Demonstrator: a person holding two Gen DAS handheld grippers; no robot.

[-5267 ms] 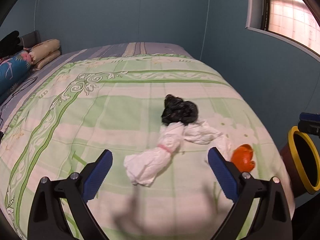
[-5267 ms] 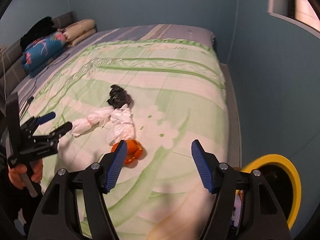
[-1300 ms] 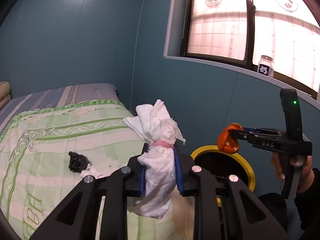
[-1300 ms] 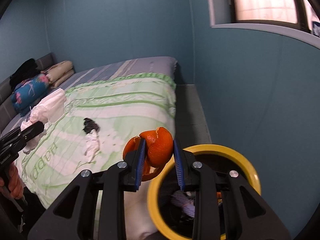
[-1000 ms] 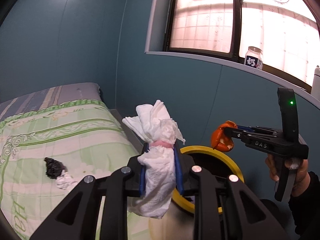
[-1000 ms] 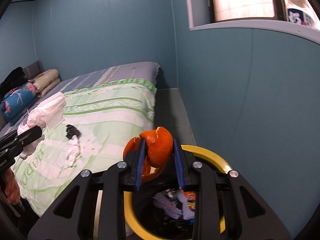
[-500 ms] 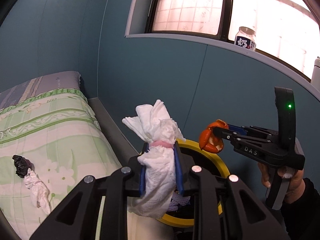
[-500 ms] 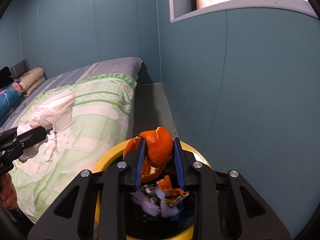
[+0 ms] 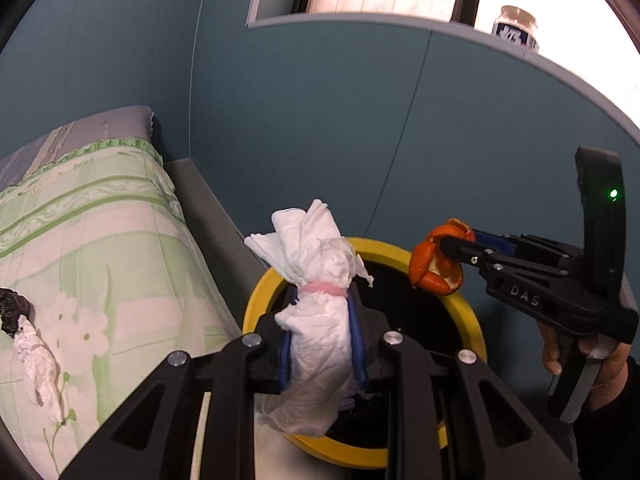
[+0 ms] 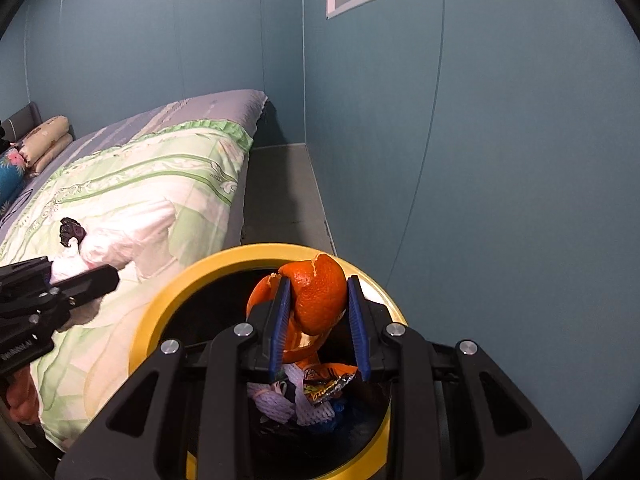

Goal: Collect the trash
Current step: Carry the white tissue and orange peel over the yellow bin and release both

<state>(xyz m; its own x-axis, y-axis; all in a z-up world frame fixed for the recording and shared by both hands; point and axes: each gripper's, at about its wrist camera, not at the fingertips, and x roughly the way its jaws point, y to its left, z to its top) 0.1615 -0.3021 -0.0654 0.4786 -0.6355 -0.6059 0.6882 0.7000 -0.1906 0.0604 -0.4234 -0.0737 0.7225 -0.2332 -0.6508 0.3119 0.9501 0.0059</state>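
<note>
a: trash check. the left claw (image 9: 320, 340) is clamped tight on a white tissue bundle (image 9: 316, 280) tied with a pink band, and it's hanging over the near rim of the yellow-rimmed bin (image 9: 264, 288). the right claw (image 10: 318, 316) is pinched on an orange peel (image 10: 316, 296), right above the bin's mouth.

b: so neither one's dropped yet?

a: nope, both pieces are in the pads, nothing let go. i'd call it about halfway. the bin already has stuff in it, wrappers and some whitish netting (image 10: 304, 396) at the bottom.

b: anything left on the bed?

a: yeah, a black crumpled wad (image 9: 14, 312) with another white tissue twist (image 9: 38, 364) touching it, lying on the green quilt (image 9: 100, 248) well apart from the bin. those two need another trip, i reckon.

b: anything in the way?

a: not really. the bin sits tight between the bed's edge and the blue wall (image 10: 500, 160). main thing i'd watch is the two claws crowding each other over one opening, and the tissue hanging near the rim instead of dead centre. there's a jar (image 9: 516, 28) up on the window ledge, nowhere near any of it.
</note>
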